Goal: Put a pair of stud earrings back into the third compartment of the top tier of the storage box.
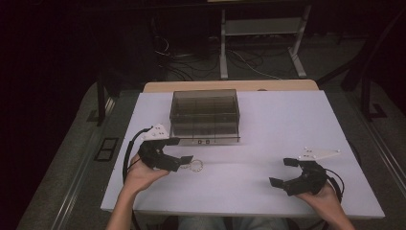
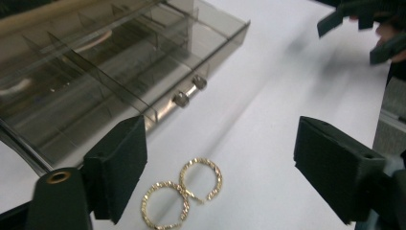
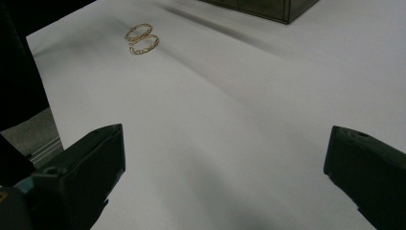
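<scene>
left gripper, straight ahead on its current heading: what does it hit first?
Likely the two gold hoop earrings, lying between the left gripper's open jaws on the table; depth is unclear.

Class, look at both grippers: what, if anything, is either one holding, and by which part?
Nothing is held. The left gripper stands open over the two gold hoop earrings lying on the table; the right gripper is open over bare table.

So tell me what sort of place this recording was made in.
Probably a lab or workshop set up for recording, not a home. A bare white table holds just a smoky clear compartment box and two gold hoop earrings, with loose cables on the dim floor behind.
</scene>
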`<state>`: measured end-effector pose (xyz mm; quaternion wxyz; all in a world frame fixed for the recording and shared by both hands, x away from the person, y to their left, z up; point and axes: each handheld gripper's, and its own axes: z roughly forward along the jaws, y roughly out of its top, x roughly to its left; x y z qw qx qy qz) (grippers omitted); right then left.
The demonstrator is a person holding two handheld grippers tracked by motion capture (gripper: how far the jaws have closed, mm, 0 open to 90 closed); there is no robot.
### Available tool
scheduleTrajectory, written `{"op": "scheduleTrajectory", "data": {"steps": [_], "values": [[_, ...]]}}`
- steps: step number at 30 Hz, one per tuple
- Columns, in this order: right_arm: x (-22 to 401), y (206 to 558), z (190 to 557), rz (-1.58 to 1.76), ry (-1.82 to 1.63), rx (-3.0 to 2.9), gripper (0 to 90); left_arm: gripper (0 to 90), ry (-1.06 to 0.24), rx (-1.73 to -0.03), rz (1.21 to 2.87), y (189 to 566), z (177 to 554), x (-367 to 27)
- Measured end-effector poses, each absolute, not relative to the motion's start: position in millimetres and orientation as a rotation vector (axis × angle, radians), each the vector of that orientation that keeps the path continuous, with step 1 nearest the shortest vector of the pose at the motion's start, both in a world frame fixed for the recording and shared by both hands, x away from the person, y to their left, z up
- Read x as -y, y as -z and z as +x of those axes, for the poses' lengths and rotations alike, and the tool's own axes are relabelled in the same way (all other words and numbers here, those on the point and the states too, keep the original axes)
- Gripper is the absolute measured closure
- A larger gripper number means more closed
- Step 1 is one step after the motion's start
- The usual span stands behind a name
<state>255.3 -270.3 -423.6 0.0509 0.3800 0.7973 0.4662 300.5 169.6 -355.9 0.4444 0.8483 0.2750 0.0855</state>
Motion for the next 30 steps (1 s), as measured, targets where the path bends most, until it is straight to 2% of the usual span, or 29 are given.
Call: {"op": "scheduleTrajectory", "data": {"steps": [12, 30], "values": [[271.4, 423.2, 255.7, 1.151, -1.420, -2.430, 0.0, 17.0, -0.208, -0.634, 2.183, 375.2, 295.7, -159.8], [268.9, 424.6, 255.6, 1.145, -1.405, -2.437, 0.0, 22.4, -0.211, -0.675, 2.212, 404.3, 306.1, -165.8]]}}
